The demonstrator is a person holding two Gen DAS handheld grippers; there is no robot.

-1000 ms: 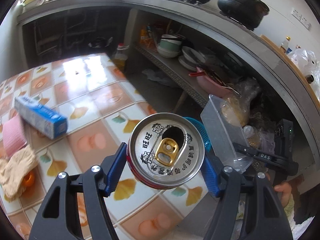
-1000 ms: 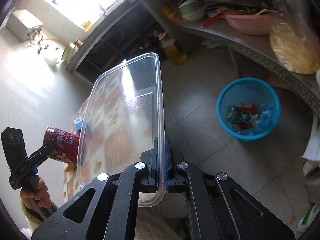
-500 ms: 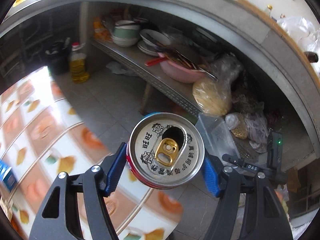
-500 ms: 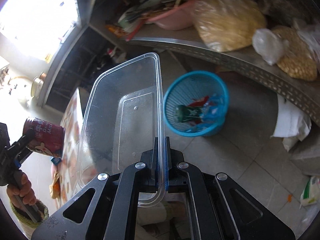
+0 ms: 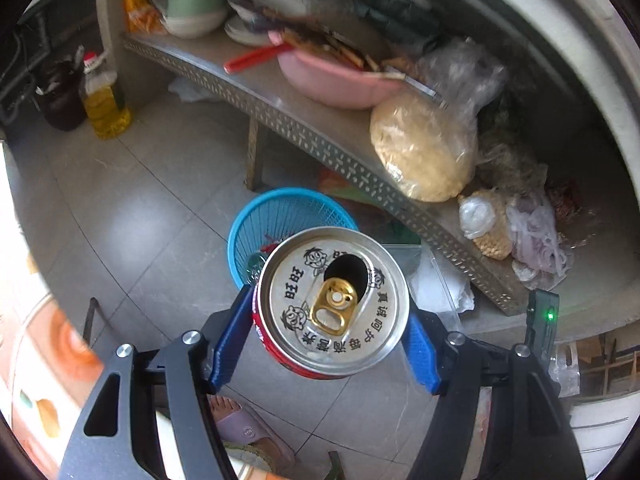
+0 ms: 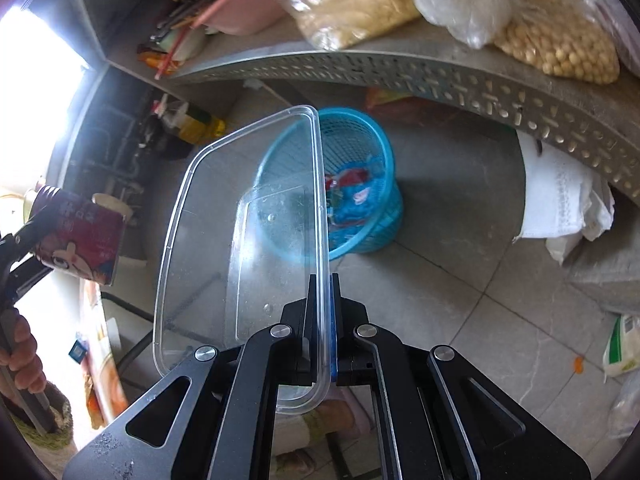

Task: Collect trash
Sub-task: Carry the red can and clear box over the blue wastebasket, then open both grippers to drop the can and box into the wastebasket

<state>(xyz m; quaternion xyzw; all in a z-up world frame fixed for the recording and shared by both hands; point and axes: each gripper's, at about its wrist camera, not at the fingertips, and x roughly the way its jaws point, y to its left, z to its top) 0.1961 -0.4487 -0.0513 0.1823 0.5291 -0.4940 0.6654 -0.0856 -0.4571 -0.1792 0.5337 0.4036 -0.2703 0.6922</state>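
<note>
Floor tiles (image 5: pixel 132 216) of grey stone are being shown beneath a long perforated metal shelf (image 5: pixel 320 148), on which a pink basin (image 5: pixel 336 80), stacked bowls (image 5: pixel 196 12) and a bag of yellow grain (image 5: pixel 424 148) are being kept. A bottle of oil (image 5: pixel 106 100) is being stood on the floor at the shelf's far end. A blue mesh wastebasket (image 6: pixel 360 184) is being seen on the floor just in front of the shelf, with red and blue scraps lying inside it. A clear plastic container (image 6: pixel 240 248) is being pinched by one of its side walls between the closed fingers of the right tool (image 6: pixel 322 320) and is being held on edge above the floor, the basket showing partly through it. A red drink can (image 5: pixel 332 300), opened at the tab, is being gripped across its body by the blue pads of the left tool (image 5: pixel 324 336), its silver top facing the camera and the basket's rim lying directly behind it. A hand (image 6: pixel 20 356) is being seen around the left tool's handle in the right wrist view. A slippered foot (image 5: pixel 248 432) is being shown on the tiles below the can.
</note>
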